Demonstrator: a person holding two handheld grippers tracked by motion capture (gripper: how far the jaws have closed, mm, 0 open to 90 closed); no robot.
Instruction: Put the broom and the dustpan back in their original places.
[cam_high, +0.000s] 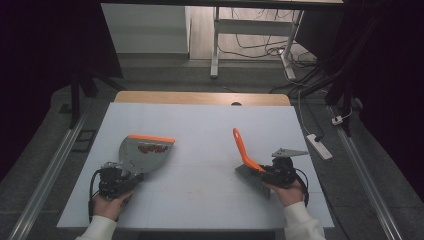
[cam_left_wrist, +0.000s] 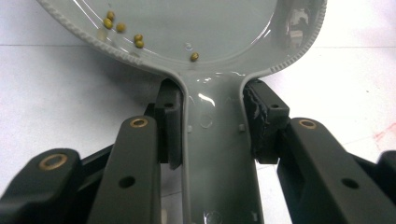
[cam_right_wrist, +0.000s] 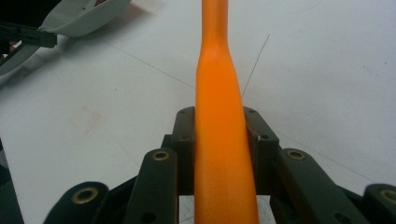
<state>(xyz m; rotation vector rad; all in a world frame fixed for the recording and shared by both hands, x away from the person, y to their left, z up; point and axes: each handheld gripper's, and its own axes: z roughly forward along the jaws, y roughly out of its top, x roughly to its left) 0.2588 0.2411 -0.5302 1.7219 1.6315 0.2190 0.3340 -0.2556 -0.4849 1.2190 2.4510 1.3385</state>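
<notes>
A grey dustpan (cam_high: 141, 153) with an orange lip lies on the white table at the left, with small red and yellowish bits in its pan. My left gripper (cam_high: 116, 181) is shut on the dustpan's handle (cam_left_wrist: 215, 154), both pads pressing its sides. Several small yellow-green beans (cam_left_wrist: 138, 41) lie in the pan close to the handle. At the right, my right gripper (cam_high: 274, 172) is shut on the orange handle (cam_right_wrist: 223, 140) of a hand brush (cam_high: 248, 162). The brush's dark bristles (cam_high: 251, 179) rest near the table, its handle pointing up and away.
The white table top (cam_high: 200, 200) stretches between both hands. A wooden board edge (cam_high: 202, 97) lies along its far side. A power strip (cam_high: 320, 146) and cables lie on the floor to the right, and a metal rail (cam_high: 45, 175) runs on the left.
</notes>
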